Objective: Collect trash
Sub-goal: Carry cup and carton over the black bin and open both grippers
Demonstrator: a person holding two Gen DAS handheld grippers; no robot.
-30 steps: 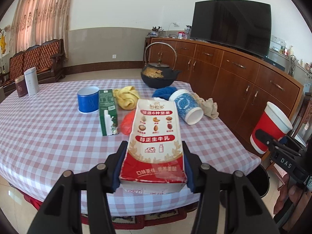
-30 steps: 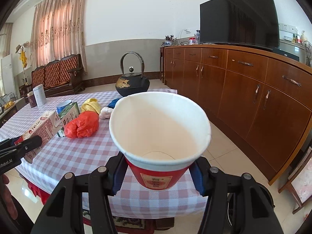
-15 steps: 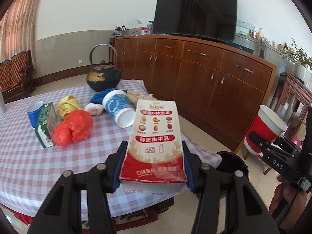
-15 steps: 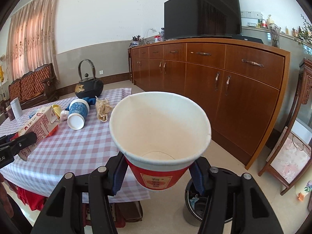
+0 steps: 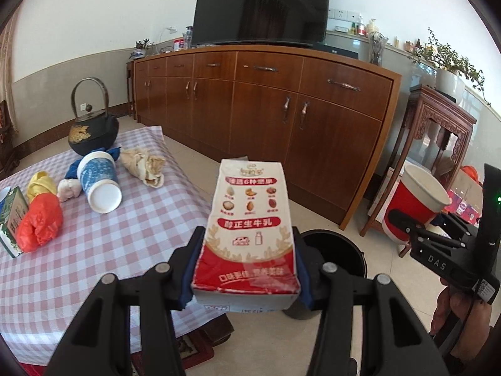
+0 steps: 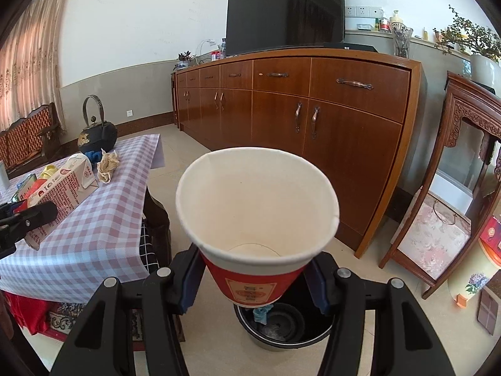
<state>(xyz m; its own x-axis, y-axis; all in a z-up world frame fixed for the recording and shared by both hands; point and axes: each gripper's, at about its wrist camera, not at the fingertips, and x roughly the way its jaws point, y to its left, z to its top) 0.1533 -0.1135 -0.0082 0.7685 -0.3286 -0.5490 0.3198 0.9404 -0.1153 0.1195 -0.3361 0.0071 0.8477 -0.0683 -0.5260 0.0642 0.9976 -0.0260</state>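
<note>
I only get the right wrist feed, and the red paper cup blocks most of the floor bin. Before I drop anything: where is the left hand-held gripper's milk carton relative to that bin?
Observer: In the left wrist view, the red-and-white milk carton, clamped in the left hand-held gripper, overlaps the left part of the round black bin. I cannot judge depth.
Operator: And my cup?
Observer: There, the red paper cup in the right hand-held gripper appears right of the bin's rim.
Operator: What is on the table behind the carton?
Observer: A blue-and-white paper cup lying on its side on the checked table.
</note>
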